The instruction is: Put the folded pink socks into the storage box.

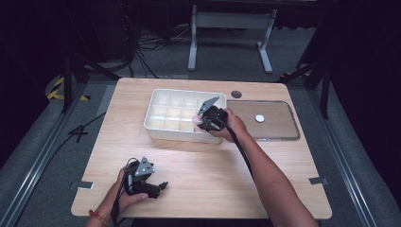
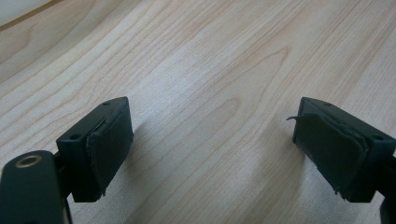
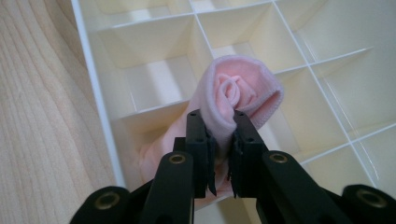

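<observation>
Fingers (image 3: 220,140) on pink cloth (image 3: 243,88) over organiser (image 3: 93,79)

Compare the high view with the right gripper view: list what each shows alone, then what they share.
High view alone: the clear lid with its white knob beside the box, and the left tool open over the wooden table.

Right gripper view alone: the right tool pinching a fold of the rolled pink cloth.

Shared: the white divided box, the pink cloth and the tabletop.
</observation>
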